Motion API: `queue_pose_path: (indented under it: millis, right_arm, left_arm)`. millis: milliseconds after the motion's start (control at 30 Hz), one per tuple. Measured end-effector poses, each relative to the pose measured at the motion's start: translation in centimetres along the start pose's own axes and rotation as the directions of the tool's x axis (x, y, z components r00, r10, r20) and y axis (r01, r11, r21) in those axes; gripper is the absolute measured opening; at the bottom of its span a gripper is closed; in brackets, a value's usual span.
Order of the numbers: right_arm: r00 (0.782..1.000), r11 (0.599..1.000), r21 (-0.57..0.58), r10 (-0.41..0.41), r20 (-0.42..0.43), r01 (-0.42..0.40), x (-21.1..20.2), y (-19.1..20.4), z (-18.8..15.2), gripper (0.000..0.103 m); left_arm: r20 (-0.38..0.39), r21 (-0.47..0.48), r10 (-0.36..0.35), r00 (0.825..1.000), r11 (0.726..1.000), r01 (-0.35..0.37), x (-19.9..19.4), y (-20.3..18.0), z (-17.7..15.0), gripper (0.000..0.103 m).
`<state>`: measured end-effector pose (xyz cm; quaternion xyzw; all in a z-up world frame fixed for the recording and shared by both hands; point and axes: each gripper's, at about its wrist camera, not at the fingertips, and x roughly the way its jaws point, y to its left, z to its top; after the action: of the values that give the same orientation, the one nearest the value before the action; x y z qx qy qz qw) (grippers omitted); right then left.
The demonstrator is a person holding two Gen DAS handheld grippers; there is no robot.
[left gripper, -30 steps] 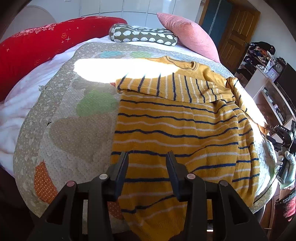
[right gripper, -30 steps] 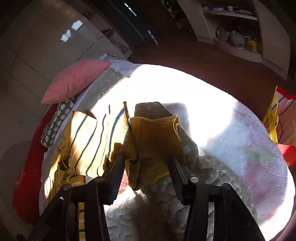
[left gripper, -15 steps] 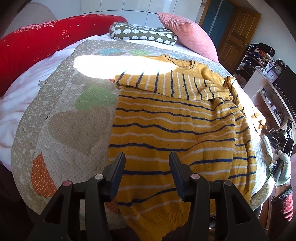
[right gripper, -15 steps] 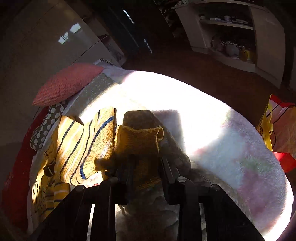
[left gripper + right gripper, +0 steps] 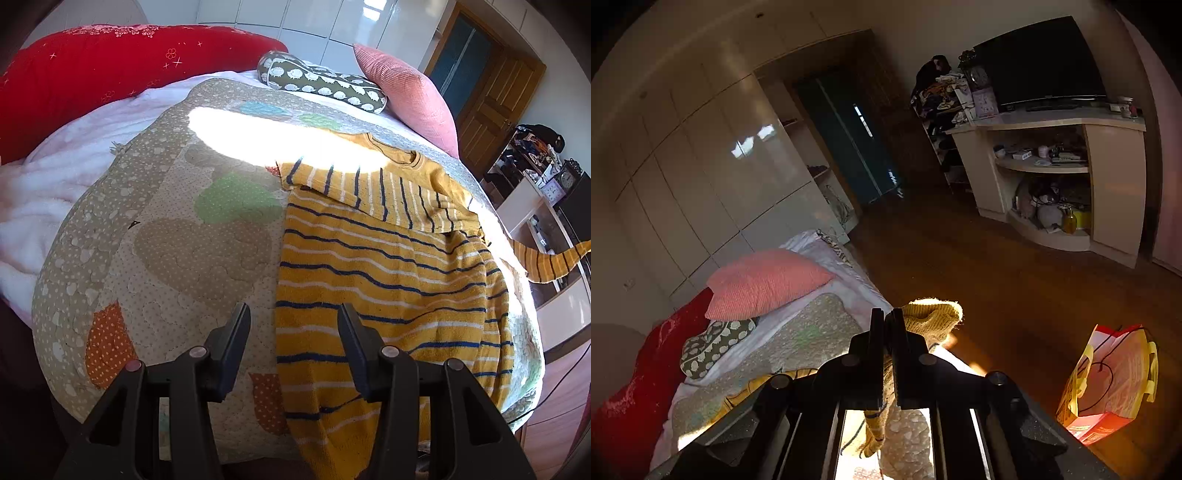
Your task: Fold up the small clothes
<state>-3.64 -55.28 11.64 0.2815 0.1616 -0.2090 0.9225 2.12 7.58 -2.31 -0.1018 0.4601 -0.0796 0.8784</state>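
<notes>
**Right sleeve lifted for the second fold**

The right tool [image 5: 885,325] is clenched on the cuff of the sweater's right sleeve [image 5: 932,314], and the cuff is held up in the air, beyond the edge of the bed [image 5: 177,236]. In the left wrist view this same sleeve [image 5: 543,262] is seen stretched out to the side, above the floor. The left tool [image 5: 293,334] is released, its fingers wide apart, and it hovers over the near hem of the sweater [image 5: 373,266]; nothing is held in it.

The yellow striped sweater is laid flat on the patchwork quilt [image 5: 166,258], toward the right side of the bed. Its long axis runs from the hem, which hangs a little over the near edge, to the neckline [image 5: 395,153], which points to the pillows [image 5: 402,92]. The left sleeve [image 5: 369,188] is already laid across the chest.

The step in hand is judged to be the folding of the right sleeve. For the next move, the sleeve should probably be carried inward over the body and laid across the chest, on or beside the other sleeve. The body may need to be pressed by the left tool, so that the knitted cloth is not dragged.
</notes>
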Motion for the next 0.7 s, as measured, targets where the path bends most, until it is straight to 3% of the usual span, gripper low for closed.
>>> queue_pose_path:
  millis: [133,300,433,567,700]
  right_arm:
    - [0.985,0.981,-0.104,0.152,-0.086,-0.161,2.1,9.1,-2.6,0.004]
    - [0.911,0.910,-0.196,0.305,-0.276,-0.364,6.5,21.9,-10.2,0.004]
    - [0.820,0.831,-0.242,0.366,-0.440,-0.501,9.8,31.8,-18.0,0.004]
    - [0.724,0.770,-0.251,0.361,-0.588,-0.587,12.9,39.2,-26.4,0.004]
    - [0.602,0.699,-0.247,0.320,-0.732,-0.672,15.3,43.3,-34.0,0.006]
  left_arm:
    - [0.010,-0.015,-0.004,1.000,1.000,0.004,-0.2,0.8,0.0,0.048]
    - [0.030,-0.031,0.009,1.000,0.999,-0.008,-0.6,2.2,-0.1,0.048]
    - [0.025,-0.065,0.012,1.000,0.998,-0.011,-0.5,3.9,-0.1,0.048]
    - [0.017,-0.106,0.024,1.000,0.994,-0.022,-0.3,5.8,0.0,0.048]
    - [0.010,-0.127,0.033,0.999,0.991,-0.032,-0.3,7.1,0.0,0.048]
